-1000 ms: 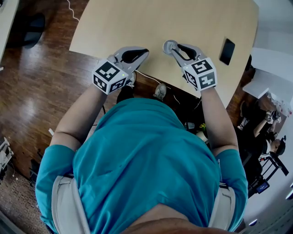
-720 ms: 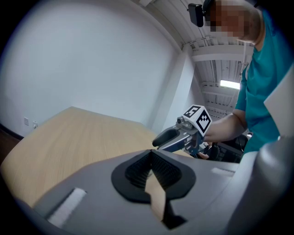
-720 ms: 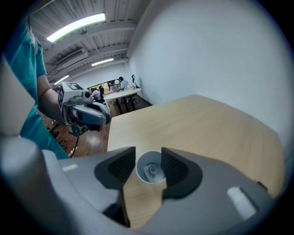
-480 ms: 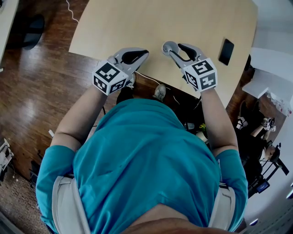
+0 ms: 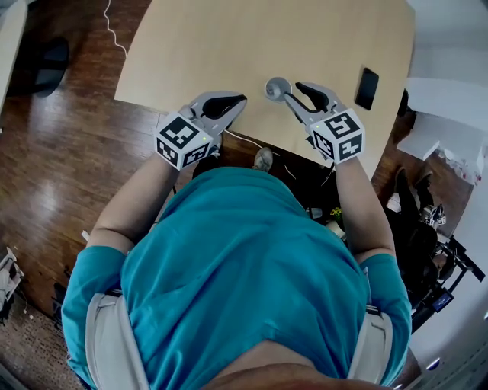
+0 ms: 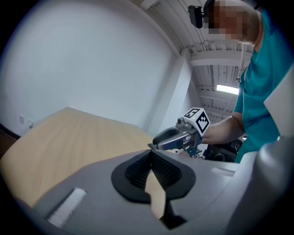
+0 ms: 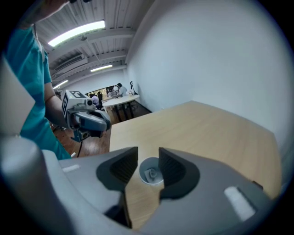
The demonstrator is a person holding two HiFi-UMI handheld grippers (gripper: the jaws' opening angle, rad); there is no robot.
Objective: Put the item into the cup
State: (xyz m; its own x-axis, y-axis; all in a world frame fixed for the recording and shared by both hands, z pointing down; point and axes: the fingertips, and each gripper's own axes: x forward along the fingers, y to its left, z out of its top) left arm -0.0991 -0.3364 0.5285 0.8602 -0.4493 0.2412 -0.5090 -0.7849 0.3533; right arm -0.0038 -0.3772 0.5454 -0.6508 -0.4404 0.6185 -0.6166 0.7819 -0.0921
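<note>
A small grey cup [image 5: 276, 88] stands near the front edge of the tan table [image 5: 229, 46]. In the right gripper view the cup [image 7: 150, 172] shows just beyond the jaw tips, with a small pale item [image 7: 150, 175] lying inside it. My right gripper [image 5: 294, 90] [image 7: 148, 154] is right beside the cup. Its jaws are closing, but the pads stand apart and press on nothing. My left gripper [image 5: 232, 100] [image 6: 150, 154] hovers over the table edge to the left, its jaw tips together and empty.
A black phone [image 5: 367, 87] lies at the table's right edge. A white cable [image 5: 111, 23] runs over the wooden floor at the left. The table's front edge lies just under both grippers. People sit at desks far off in the right gripper view.
My right gripper's jaws have spread and drawn slightly back, so the cup now stands free off the jaw tips. The left gripper has hardly moved.
</note>
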